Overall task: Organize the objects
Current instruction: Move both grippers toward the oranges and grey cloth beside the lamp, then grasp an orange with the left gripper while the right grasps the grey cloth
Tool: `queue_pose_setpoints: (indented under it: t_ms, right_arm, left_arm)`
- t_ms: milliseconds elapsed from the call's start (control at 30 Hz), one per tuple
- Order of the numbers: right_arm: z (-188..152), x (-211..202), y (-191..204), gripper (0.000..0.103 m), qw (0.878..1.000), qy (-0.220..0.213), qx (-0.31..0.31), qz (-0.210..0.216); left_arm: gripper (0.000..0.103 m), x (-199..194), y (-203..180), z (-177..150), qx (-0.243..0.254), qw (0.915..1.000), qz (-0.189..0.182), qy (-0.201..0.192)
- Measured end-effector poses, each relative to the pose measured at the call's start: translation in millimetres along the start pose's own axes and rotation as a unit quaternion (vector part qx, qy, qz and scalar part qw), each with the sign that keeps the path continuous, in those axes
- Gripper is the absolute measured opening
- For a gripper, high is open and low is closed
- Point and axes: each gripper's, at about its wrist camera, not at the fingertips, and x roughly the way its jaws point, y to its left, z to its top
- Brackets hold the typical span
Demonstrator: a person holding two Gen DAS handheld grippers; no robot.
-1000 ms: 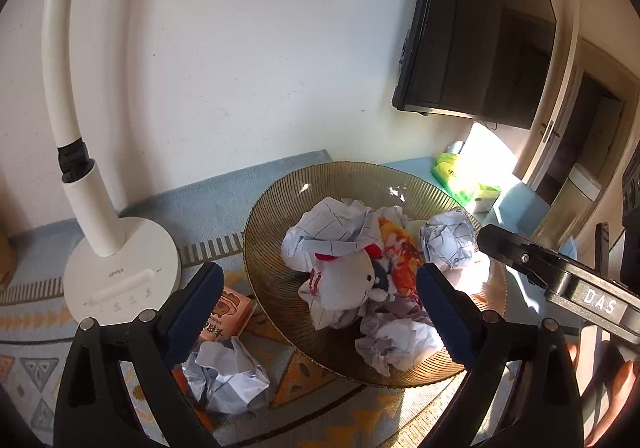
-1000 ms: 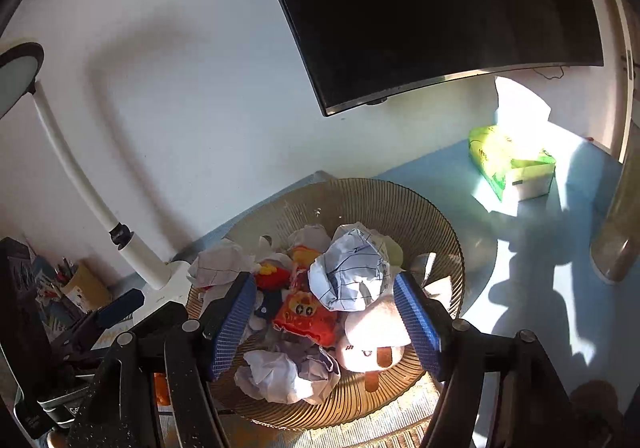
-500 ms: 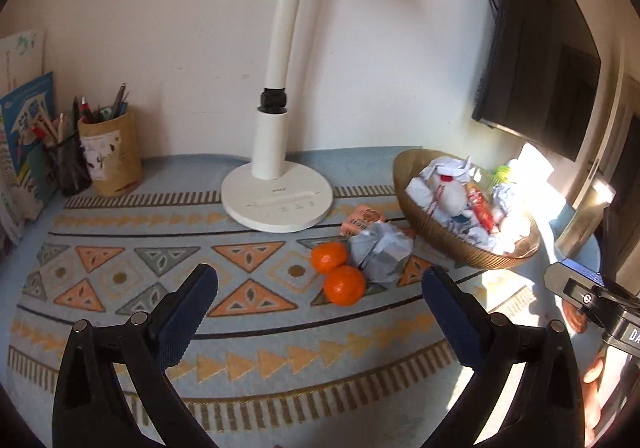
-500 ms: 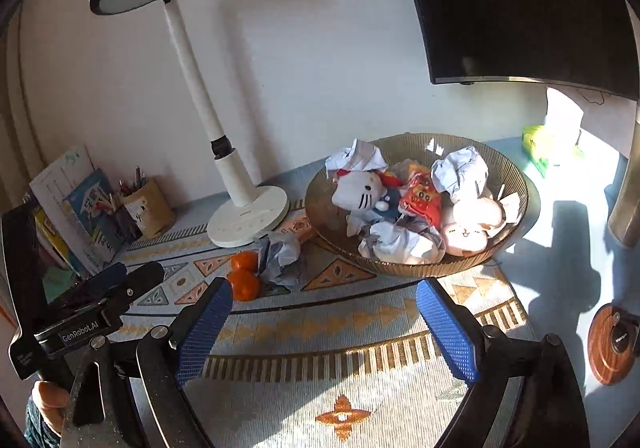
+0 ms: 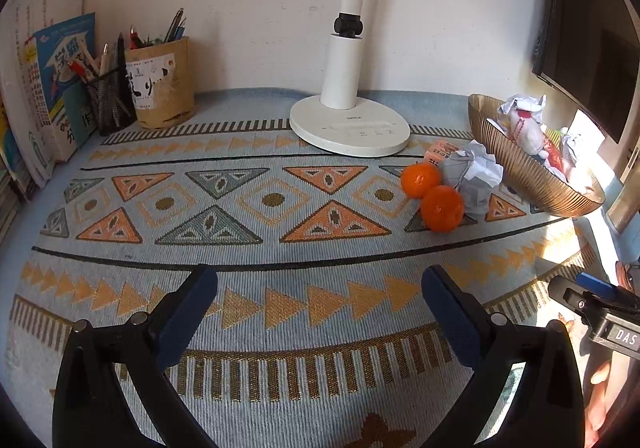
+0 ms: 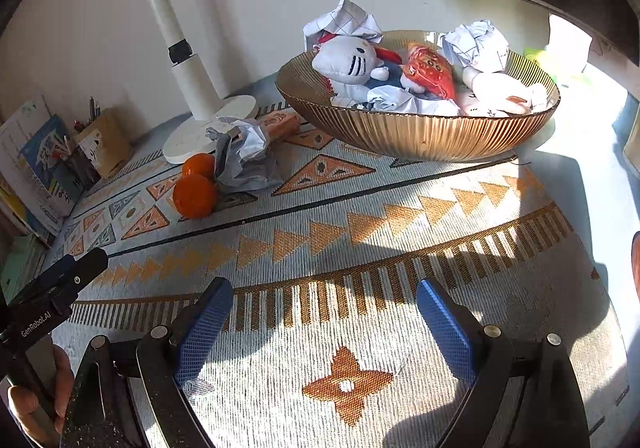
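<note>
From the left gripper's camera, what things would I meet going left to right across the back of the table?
Upright books → black mesh pen holder → tan paper-covered pencil pot → white desk lamp base → ribbed amber glass bowl holding toys and crumpled paper.

Ahead of the blue-padded left gripper (image 5: 319, 290): pale-blue mat (image 5: 280, 248) with orange and grey triangles, two orange tangerines (image 5: 432, 194), a ribbed gold-brown bowl (image 6: 420, 136).
</note>
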Motion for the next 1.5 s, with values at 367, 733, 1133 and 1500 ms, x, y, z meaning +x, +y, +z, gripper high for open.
queue_pose_setpoints:
  t_ms: [367, 733, 1133, 1500]
  right_arm:
    - [21.6, 5.9, -9.8, 0.093, 0.994, 0.055, 0.048, 0.085]
    - [85.3, 70.1, 30.8, 0.093, 0.985, 0.075, 0.087, 0.133]
    - [93.8, 93.7, 27.8, 0.046, 0.989, 0.038, 0.088, 0.108]
    - [64.7, 34.9, 5.2, 0.039, 0.979, 0.048, 0.103, 0.169]
  left_arm:
    - [0.102, 12.9, -26.2, 11.2, 0.07, 0.996, -0.042, 0.036]
    - [0.09, 76.9, -69.7, 47.1, 0.113, 0.9852, -0.1, 0.08]
    - [0.039, 85.5, -84.6, 45.4, 0.126, 0.9822, -0.104, 0.093]
    - [0.034, 40.0, -65.8, 21.4, 0.081, 0.9846, -0.128, 0.086]
